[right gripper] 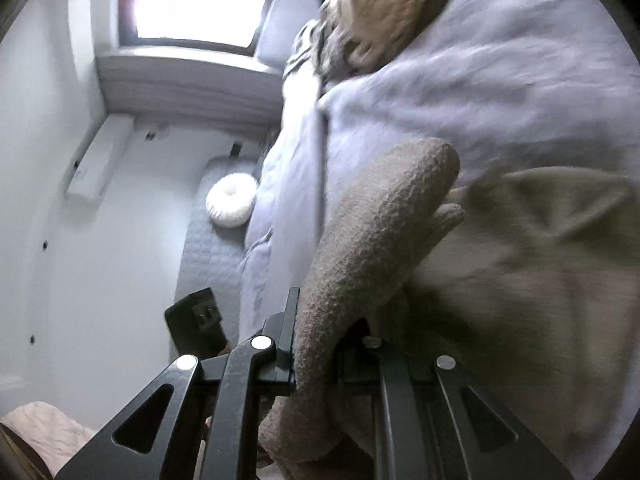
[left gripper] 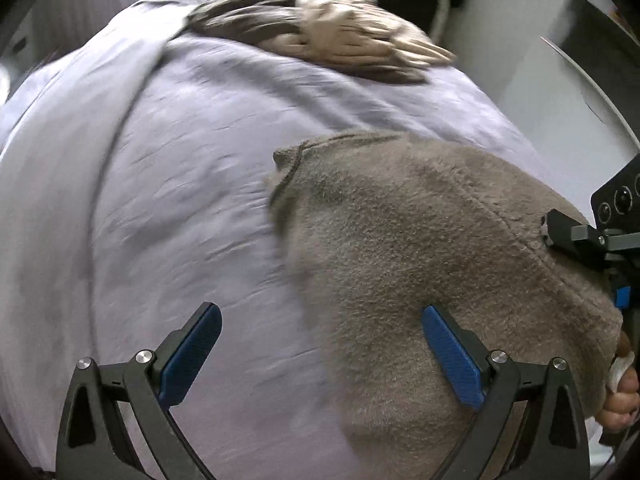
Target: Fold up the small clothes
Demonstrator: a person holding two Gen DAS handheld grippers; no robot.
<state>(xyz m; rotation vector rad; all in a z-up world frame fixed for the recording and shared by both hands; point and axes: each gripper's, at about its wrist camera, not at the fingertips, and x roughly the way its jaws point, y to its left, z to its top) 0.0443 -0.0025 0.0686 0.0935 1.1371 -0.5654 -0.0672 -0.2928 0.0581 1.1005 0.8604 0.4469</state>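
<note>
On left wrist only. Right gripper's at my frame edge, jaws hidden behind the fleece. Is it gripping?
Observer: Yes. The right gripper is shut on a rolled edge of the fleece.
Operator: Anything beyond the sheet on that side?
Observer: A round white cushion, lying on quilted grey padding beside the sheet.
Operator: Where's the light from?
Observer: A bright window in the far wall.

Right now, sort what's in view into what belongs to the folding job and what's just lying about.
Job in hand:
- fuzzy taupe garment, pinched in the right gripper
- left gripper, fingers open over the garment's edge
- pile of beige and dark clothes, waiting

Lying about:
- lavender bedsheet
- round white cushion
- window
</note>
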